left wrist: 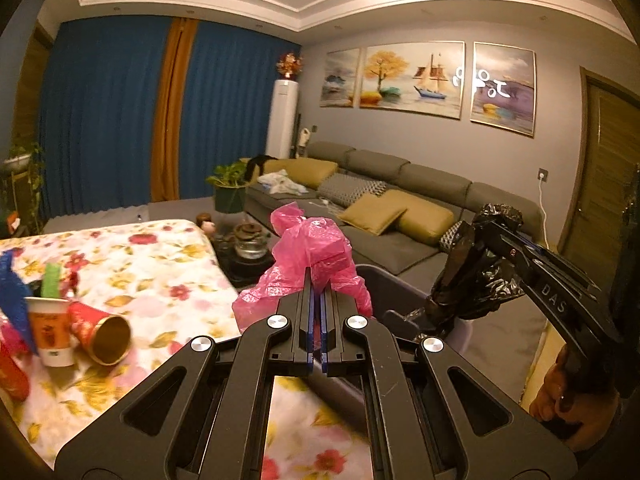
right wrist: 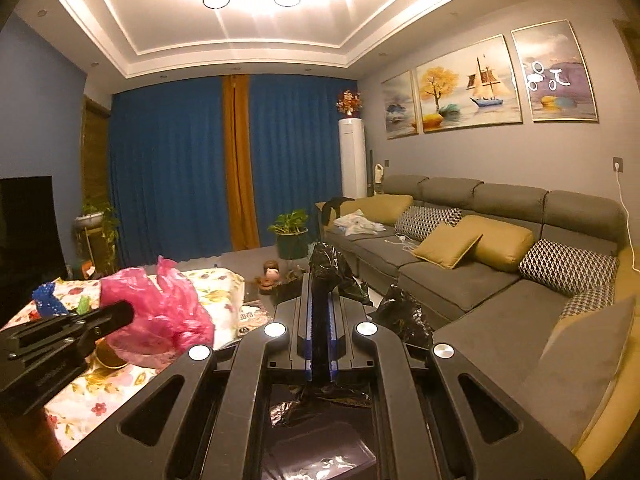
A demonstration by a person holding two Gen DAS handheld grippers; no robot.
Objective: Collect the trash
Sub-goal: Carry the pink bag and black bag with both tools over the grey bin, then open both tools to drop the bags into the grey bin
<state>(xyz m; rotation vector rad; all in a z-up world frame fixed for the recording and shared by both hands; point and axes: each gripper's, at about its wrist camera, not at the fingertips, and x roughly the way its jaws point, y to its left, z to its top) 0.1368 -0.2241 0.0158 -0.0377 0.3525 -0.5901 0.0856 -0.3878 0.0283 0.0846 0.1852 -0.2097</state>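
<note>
Presently, the scene reads as follows.

Pink bag: the pink plastic bag [left wrist: 310, 256] is thin, translucent and crumpled, bunched into loose folds.
Black bag: the black trash bag [left wrist: 476, 276] is glossy, wrinkled and gathered into a hanging bunch.
Bin: a grey bin [left wrist: 390, 284] stands just beside the table edge, between table and sofa; the lower end of the black bag hangs at its opening (whether it touches the rim cannot be told).
Table litter: on the floral tablecloth [left wrist: 160, 272] stand a white and orange paper cup [left wrist: 50, 330], upright, and a red cup [left wrist: 100, 330] lying on its side with its gold interior showing; blue and green scraps lie close behind them.
Surroundings: grey sofa [right wrist: 480, 276] with yellow cushions, blue curtains [right wrist: 172, 168], a potted plant [right wrist: 290, 236].
Left gripper [left wrist: 318, 280]: jaws nearly together, pinching a fold of the pink bag, which rises above and spills to both sides of the fingertips, over the table's near edge.
Right gripper [right wrist: 320, 284]: jaws narrow, clamped on the black bag, whose film fills the gap and flares beyond the tips.
Obstruction: the pink bag hides part of the table from the right wrist view.
</note>
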